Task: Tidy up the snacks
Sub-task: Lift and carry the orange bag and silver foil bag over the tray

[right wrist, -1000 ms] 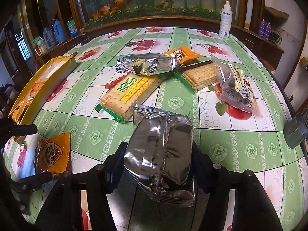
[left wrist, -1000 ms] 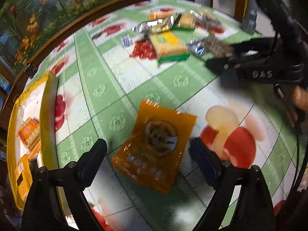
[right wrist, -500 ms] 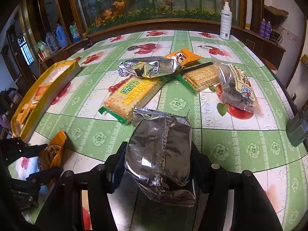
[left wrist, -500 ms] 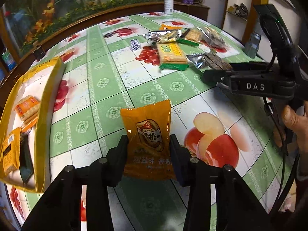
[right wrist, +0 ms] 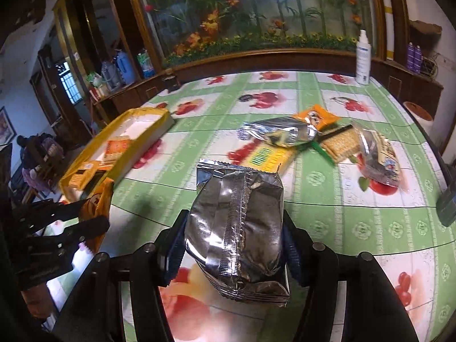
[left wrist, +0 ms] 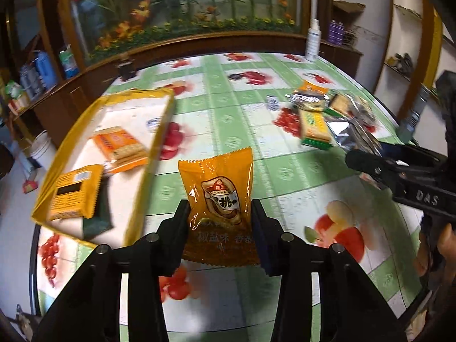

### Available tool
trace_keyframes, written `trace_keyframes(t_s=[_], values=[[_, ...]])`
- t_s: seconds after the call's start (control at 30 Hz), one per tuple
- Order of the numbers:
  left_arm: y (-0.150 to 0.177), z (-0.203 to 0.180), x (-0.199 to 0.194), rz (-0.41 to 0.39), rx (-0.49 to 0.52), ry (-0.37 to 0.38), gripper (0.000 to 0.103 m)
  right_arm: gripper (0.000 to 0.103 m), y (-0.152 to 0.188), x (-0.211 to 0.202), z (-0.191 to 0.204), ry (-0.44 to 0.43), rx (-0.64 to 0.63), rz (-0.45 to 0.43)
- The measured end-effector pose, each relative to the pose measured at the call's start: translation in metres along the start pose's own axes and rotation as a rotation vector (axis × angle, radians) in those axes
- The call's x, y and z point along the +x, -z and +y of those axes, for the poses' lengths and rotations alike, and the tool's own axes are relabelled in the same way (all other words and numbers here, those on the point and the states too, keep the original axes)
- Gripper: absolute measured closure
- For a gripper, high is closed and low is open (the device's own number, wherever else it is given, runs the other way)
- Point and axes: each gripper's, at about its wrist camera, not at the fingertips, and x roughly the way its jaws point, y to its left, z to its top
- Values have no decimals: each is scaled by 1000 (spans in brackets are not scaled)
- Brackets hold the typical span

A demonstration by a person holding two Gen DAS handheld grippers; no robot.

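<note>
The orange snack packet (left wrist: 219,199) stands upright between the two fingers of the left gripper (left wrist: 219,225), which have just closed on it and now press it from both sides; the packet is lifted above the table (left wrist: 285,171), which has a green and white cloth with fruit pictures. The silver foil packet (right wrist: 236,228) is clamped in the same way by the right gripper (right wrist: 232,245), with the seam side facing the camera and its lower edge hanging below the fingers. To the left of both grippers lies the yellow tray (left wrist: 154,154), and inside it there are an orange cracker pack (left wrist: 119,145), a yellow flat pack (left wrist: 74,196) and something dark green beside it. Far on the table, to the right, the other snacks lie in a loose heap: a green and yellow biscuit pack (right wrist: 268,156), a second silver bag (right wrist: 279,134), an orange packet (right wrist: 316,116), a cracker pack with green ends (right wrist: 339,142) and a clear bag (right wrist: 379,156). A white spray bottle (right wrist: 363,59) stands at the far edge of the table, near the wooden frame of a large panel with plants and flowers
</note>
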Motion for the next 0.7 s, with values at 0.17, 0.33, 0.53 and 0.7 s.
trace_keyframes(t_s=[0.17, 0.33, 0.53, 0.7], values=[[2, 23, -6, -20, -58, -70, 63, 42, -2, 3, 25, -47, -40, 4], [6, 43, -10, -37, -107, -113, 63, 42, -4, 5, 46, -87, -73, 11], [8, 59, -12, -43, -136, -140, 63, 42, -2, 10, 64, -111, -104, 27], [10, 72, -12, -43, -162, -146, 63, 42, -2, 16, 76, -124, -124, 40]])
